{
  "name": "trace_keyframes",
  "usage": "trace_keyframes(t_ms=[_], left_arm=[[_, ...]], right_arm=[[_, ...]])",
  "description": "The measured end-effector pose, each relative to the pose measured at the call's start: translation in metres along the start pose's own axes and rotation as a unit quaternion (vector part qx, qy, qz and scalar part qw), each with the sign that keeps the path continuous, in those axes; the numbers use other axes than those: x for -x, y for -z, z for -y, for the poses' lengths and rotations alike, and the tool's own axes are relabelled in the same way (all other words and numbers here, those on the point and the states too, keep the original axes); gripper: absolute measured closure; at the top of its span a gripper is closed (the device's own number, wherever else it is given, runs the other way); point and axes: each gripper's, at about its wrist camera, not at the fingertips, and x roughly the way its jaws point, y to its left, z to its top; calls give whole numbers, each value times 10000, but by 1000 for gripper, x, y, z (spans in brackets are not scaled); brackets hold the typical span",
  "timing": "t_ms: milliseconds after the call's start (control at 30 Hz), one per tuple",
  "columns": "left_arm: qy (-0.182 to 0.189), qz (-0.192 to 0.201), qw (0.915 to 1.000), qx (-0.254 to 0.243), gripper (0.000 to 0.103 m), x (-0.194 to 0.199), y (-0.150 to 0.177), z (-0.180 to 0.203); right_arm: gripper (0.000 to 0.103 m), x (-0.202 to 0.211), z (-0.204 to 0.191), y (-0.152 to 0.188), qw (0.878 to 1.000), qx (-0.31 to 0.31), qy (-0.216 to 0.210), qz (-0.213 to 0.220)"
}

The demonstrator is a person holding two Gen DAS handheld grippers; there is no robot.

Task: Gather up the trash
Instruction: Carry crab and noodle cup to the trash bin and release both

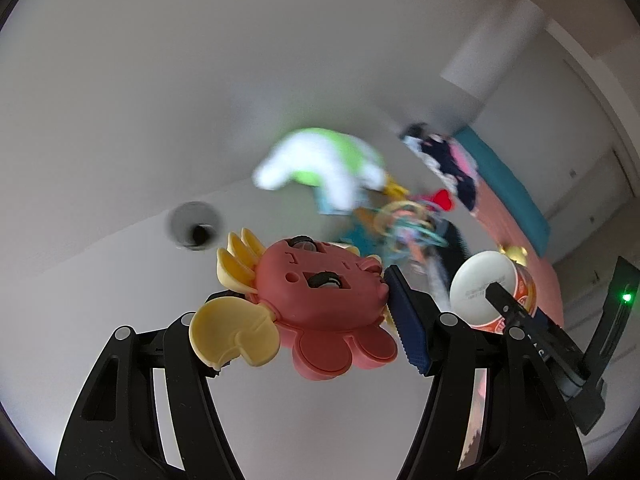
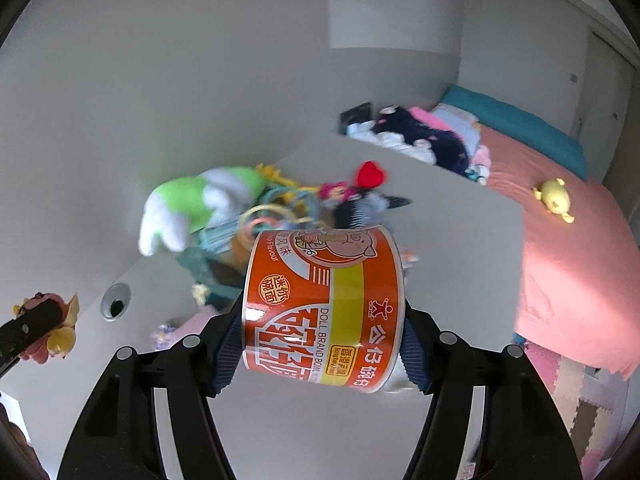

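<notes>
The orange printed paper noodle bowl lies sideways, clamped between the right gripper jaws above the white bench. The left gripper jaws clamp a pink plastic crab toy.

Your left gripper and right gripper share black triangular linkage arms with cut-outs, silver pivot pins and ribbed navy-blue pads; one green indicator light glows.

The left gripper points downward, its jaws clamped on a toy; the right gripper points downward too, its jaws gripping a bowl.
</notes>
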Motion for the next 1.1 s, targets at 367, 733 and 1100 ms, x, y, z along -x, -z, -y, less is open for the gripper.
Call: trace_keyframes(t_ms=[367, 733, 1100], left_arm=[[445, -492, 9917, -1102, 39, -68, 51, 154], [844, -1071, 9695, -2036, 39, -123, 120, 292], [710, -1860, 9296, -3101, 39, -216, 201, 384]], right_arm=[[37, 25, 156, 38, 9941, -815, 708, -50], [38, 27, 278, 80, 9802, -1631, 1083, -306], [37, -27, 364, 141, 9568, -2352, 1364, -1028]])
